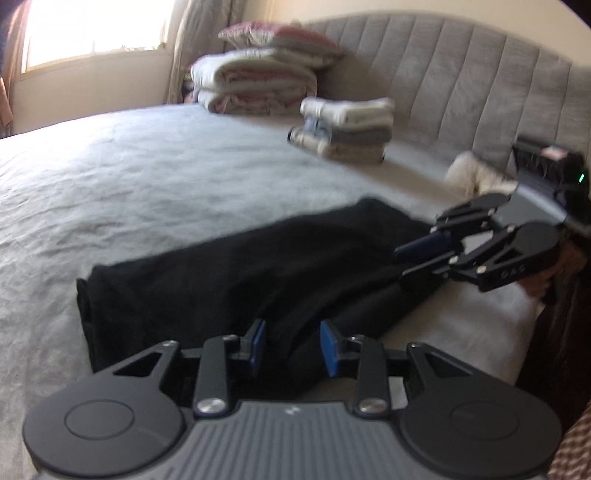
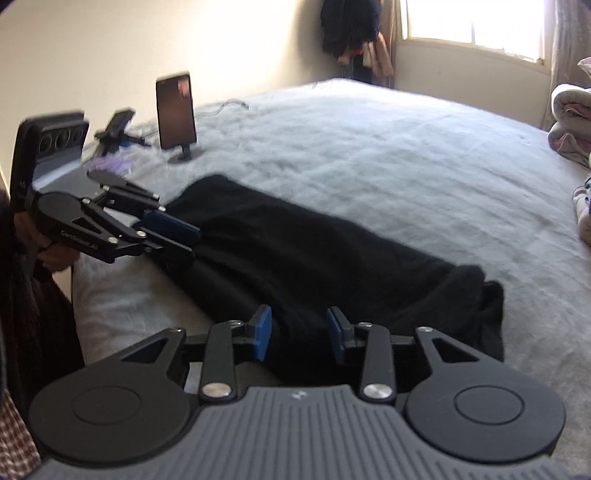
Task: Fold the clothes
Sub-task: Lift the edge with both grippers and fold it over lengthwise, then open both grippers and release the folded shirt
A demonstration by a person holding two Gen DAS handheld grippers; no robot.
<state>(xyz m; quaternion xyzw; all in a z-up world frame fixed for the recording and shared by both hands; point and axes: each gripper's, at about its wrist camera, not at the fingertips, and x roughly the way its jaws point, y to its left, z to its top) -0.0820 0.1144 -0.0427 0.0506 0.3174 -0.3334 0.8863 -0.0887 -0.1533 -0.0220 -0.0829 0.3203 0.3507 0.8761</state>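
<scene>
Black garment [image 1: 229, 273] lies folded into a long strip on the grey bedspread [image 1: 129, 177], near the bed's front edge; take it as the reference. Left gripper [image 1: 291, 347] sits over one end of the strip, blue pads [image 1: 258, 343] apart with a clear gap, dark cloth visible in the gap, pads not pressing on it as far as I can see. Right gripper [image 2: 299, 334] is over the other end, same story: pads [image 2: 263, 332] parted, fabric between them, no clamp visible. Each gripper shows in the other's view at the far end of the garment, jaws partly open, tips just above or at the cloth; contact unclear due to blur. Beyond the garment toward the padded headboard [image 1: 461, 85]: a stack of folded clothes [image 1: 347, 129], and further back a pile of folded blankets [image 1: 255, 77]. Off the garment's left-gripper end: a phone on a stand [image 2: 175, 110]. Window [image 2: 476, 22] well behind it.
</scene>
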